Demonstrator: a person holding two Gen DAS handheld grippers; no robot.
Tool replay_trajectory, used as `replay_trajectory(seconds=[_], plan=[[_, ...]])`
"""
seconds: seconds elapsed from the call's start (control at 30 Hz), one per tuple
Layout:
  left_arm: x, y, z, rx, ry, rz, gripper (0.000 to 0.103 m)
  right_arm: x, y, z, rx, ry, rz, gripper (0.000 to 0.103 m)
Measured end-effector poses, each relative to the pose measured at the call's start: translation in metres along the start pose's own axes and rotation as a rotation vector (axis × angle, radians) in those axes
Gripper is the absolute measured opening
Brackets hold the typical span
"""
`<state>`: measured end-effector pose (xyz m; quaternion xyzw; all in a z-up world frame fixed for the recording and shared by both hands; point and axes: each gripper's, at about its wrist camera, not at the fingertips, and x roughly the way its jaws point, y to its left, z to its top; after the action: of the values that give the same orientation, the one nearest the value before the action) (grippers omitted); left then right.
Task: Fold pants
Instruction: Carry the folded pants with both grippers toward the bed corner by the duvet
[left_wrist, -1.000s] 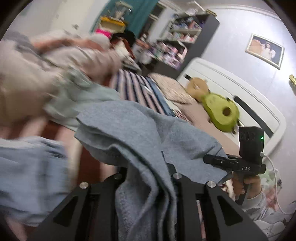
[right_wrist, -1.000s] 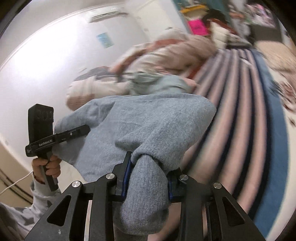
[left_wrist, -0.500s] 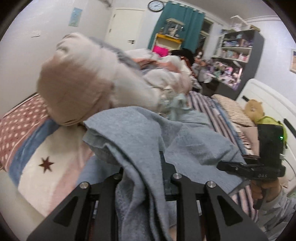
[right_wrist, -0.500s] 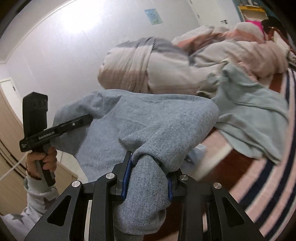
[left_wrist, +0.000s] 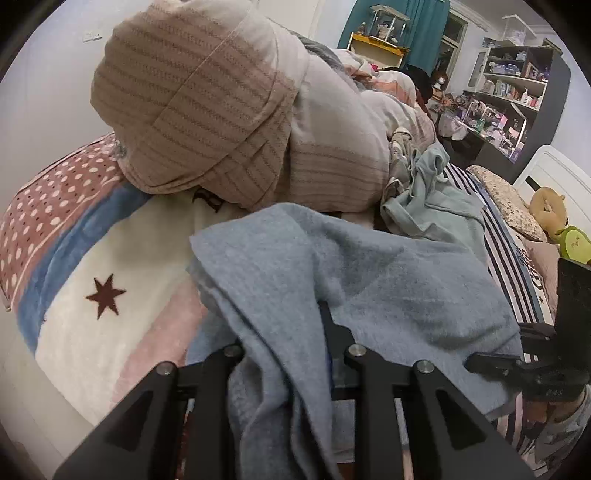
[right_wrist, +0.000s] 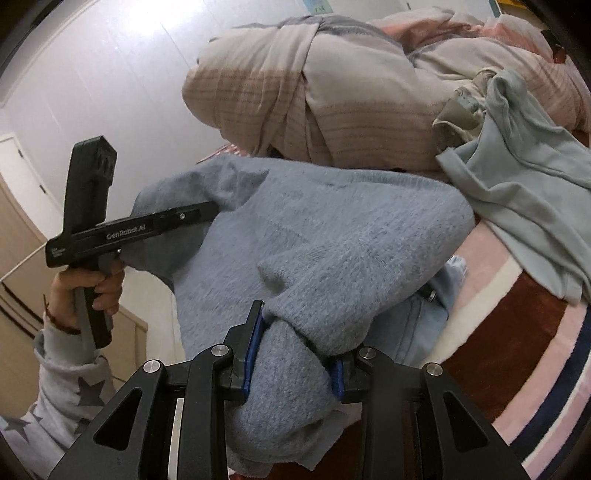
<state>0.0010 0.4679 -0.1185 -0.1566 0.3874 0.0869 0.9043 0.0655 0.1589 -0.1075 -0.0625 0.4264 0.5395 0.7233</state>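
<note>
The grey-blue pants (right_wrist: 332, 236) hang bunched between both tools over the bed (left_wrist: 74, 295). The right tool (right_wrist: 295, 350) is nearly closed, its blue pads pinching a thick fold. The left tool (left_wrist: 295, 354) is likewise clamped narrow on the cloth draped over it. A rolled quilt (left_wrist: 207, 110) lies at 12 o'clock, a pale green garment (right_wrist: 524, 192) at 2 o'clock.

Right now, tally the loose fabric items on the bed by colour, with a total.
Grey-blue: 1, the pants held by both grippers
Pale mint: 1, a garment lying beside them
Light blue denim: 1, a piece under the pants
Beige-pink striped: 1, the rolled duvet
Total: 4
</note>
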Motion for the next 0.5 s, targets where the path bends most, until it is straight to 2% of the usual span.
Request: replay_trajectory(seconds=[0.17,0.27,0.37,0.43,0.5], plan=[[0.0003,0.004,0.0027,-0.015,0.001,0.026,0.02,-0.0027,0.0096,0.005,-0.016,-0.013,0.007,0.025],[0.0021,0.0045,0.0021,-0.028,-0.001,0.033,0.027,0.0041,0.0084,0.0009,-0.027,0.011,-0.015,0.025],[0.0004,-0.0012,0.0003,-0.012,-0.002,0.051,0.029,0.0035,0.0062,-0.0026,-0.024,0.019,-0.015,0.028],[-0.0006,-0.0027,0.0012,-0.007,0.0,0.071,0.034,0.0034,0.0081,-0.0029,-0.035,0.02,-0.026,0.028],[-0.0035,-0.004,0.0022,-0.004,-0.002,0.107,0.044,0.0041,0.0095,-0.0019,-0.041,0.023,-0.034,0.03]])
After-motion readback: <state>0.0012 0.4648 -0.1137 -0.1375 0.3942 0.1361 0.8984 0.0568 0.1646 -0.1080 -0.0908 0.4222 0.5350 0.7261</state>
